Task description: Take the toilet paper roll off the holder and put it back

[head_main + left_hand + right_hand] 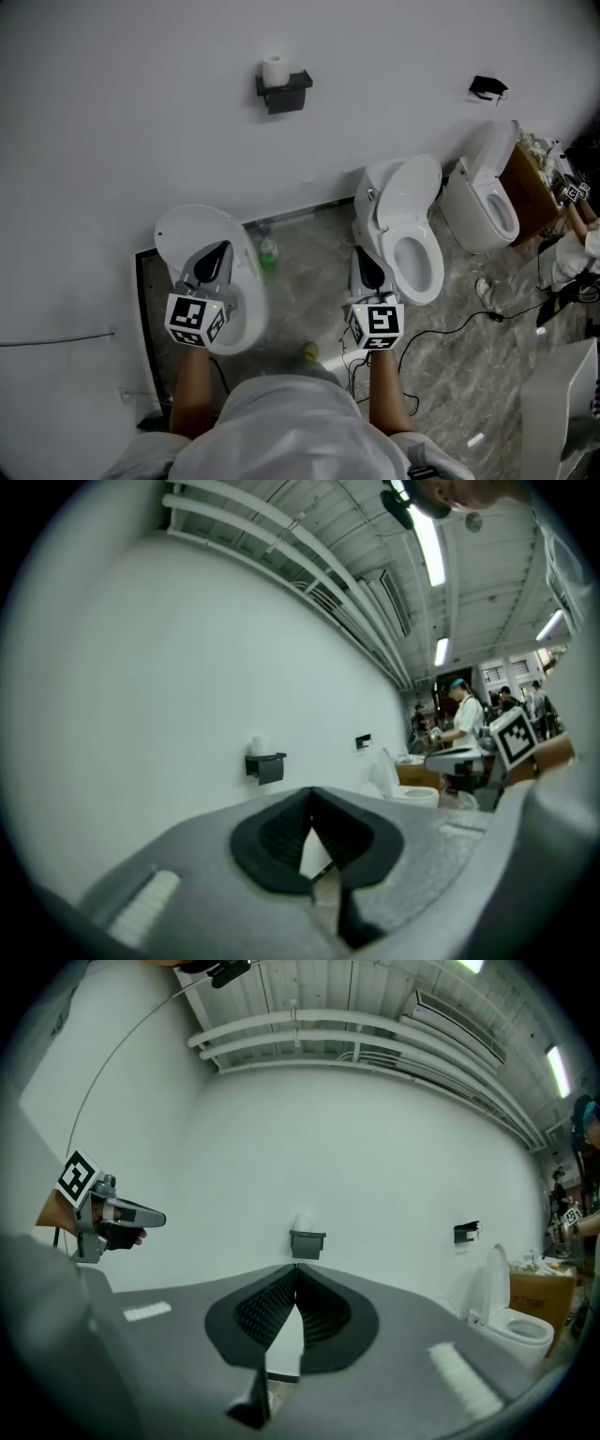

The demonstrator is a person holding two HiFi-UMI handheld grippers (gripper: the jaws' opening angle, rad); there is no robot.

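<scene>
Your left gripper (219, 249) and right gripper (365, 253) both sit with jaws pressed together on nothing, well short of the holder (286, 94), which fits a task not yet begun. The toilet paper roll (275, 70) stands upright on top of the holder, against the wall (112, 112), so I'd judge you must approach and open first.

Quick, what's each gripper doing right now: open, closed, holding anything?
The left gripper is closed, with nothing between its jaws.
The right gripper is closed, with nothing between its jaws.
</scene>
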